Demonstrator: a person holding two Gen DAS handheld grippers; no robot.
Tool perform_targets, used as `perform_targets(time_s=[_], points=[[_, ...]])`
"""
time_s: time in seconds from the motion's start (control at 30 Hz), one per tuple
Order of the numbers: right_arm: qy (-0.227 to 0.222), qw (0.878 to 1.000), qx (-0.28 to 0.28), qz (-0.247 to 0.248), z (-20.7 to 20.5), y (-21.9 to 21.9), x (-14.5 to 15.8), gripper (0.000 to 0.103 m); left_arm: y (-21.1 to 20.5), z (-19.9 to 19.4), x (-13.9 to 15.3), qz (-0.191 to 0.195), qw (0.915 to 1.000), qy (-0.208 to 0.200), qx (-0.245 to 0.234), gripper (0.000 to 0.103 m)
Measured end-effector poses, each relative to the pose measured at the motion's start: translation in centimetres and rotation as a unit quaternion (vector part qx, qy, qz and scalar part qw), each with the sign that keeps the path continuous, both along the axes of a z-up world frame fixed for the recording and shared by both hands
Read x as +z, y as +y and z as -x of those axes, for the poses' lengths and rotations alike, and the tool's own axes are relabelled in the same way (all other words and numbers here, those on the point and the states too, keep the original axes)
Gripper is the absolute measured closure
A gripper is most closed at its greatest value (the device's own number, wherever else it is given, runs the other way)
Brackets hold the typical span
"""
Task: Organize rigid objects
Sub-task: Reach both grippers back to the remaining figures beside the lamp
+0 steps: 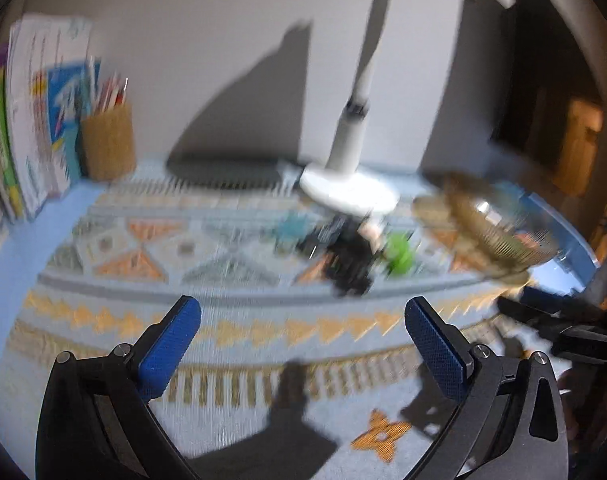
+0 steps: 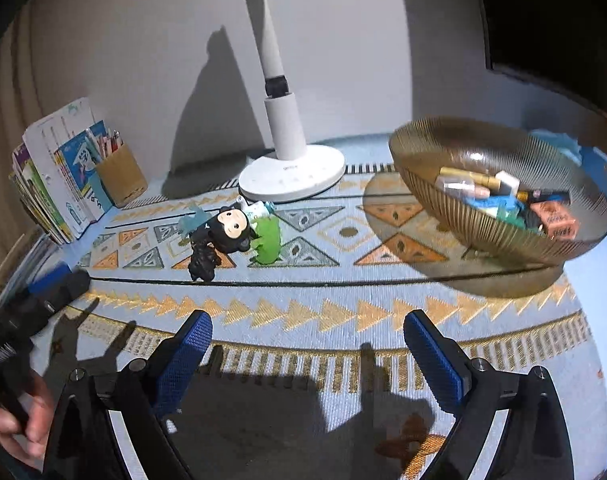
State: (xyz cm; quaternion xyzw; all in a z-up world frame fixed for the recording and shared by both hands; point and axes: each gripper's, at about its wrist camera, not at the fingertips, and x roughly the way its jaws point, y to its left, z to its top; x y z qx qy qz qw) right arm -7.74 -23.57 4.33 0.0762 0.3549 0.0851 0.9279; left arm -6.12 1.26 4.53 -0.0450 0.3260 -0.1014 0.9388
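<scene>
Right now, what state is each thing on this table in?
Left claw: open, empty.
Right claw: open, empty.
Black figurine: lying on its side on the mat.
Green toy: beside the figurine.
Bowl: holding small items.
Pencil cup: upright, full.

We see a white desk lamp (image 2: 291, 174) standing at the back of the tabletop (image 2: 575, 380), which carries a pale blue patterned cloth (image 2: 303, 304). Far left, a stack of books (image 2: 59, 176) leans beside a tan pencil holder (image 2: 121, 178) filled with pencils.
</scene>
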Motion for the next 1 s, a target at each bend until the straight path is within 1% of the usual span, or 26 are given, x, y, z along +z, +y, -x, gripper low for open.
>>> perform_targets(time_s=[0.03,0.1,0.17,0.33,0.37,0.4,0.47,0.53,0.63,0.7,0.77,0.83,0.9,0.93,1.0], points=[[-0.003,1.0,-0.002,-0.006,0.1,-0.2,0.0,0.007,-0.1,-0.1,0.0,0.001,0.9999,-0.002,-0.01,0.001],[-0.002,1.0,-0.002,-0.013,0.1,-0.5,-0.2,0.007,-0.1,-0.1,0.1,-0.002,1.0,-0.007,-0.005,0.001],[0.003,1.0,-0.003,-0.022,-0.2,-0.8,-0.1,0.007,-0.3,-0.2,-0.1,-0.003,0.9999,-0.001,-0.012,0.001],[0.034,0.997,-0.013,-0.066,-1.2,-2.3,-0.9,0.007,-0.9,0.0,-0.1,-0.019,0.9997,-0.004,-0.017,0.001],[0.041,0.996,-0.019,-0.073,-1.4,-2.7,-1.2,0.007,-1.0,0.0,-0.2,-0.023,0.9996,-0.004,-0.017,0.001],[0.049,0.995,-0.039,-0.076,-1.7,-3.2,-1.4,0.007,-1.2,-0.1,-0.2,-0.026,0.9995,-0.003,-0.018,0.001],[0.046,0.994,-0.062,-0.079,-1.6,-3.9,-1.3,0.007,-1.3,-0.1,-0.3,-0.031,0.9993,-0.001,-0.021,0.001],[0.038,0.993,-0.056,-0.095,-1.4,-4.3,-1.2,0.007,-1.4,-0.3,-0.4,-0.032,0.9992,0.005,-0.022,0.001],[0.036,0.994,-0.058,-0.087,-1.3,-4.1,-1.1,0.007,-1.1,-0.6,-0.4,-0.024,0.9993,0.017,-0.023,0.001],[0.038,0.995,-0.055,-0.072,-1.3,-3.6,-0.9,0.007,-1.0,-0.9,-0.4,-0.016,0.9985,0.037,-0.037,0.001],[0.044,0.996,-0.046,-0.056,-1.2,-3.0,-0.5,0.007,-1.0,-1.4,0.3,-0.021,0.9964,0.062,-0.054,0.001],[0.061,0.998,-0.02,-0.028,-1.3,-1.8,0.5,0.007,-1.4,-1.6,1.8,-0.033,0.9947,0.062,-0.074,0.001],[0.075,0.997,0.005,0.005,-2.0,-0.4,1.8,0.007,-1.8,-2.1,3.2,-0.035,0.9936,0.06,-0.089,0.001],[0.076,0.997,0.018,0.02,-2.5,0.3,2.8,0.007,-2.1,-2.5,3.8,-0.027,0.993,0.056,-0.101,0.001],[0.063,0.997,0.043,0.019,-3.6,1.1,4.3,0.007,-2.8,-3.7,4.0,-0.017,0.9912,0.049,-0.121,0.001]])
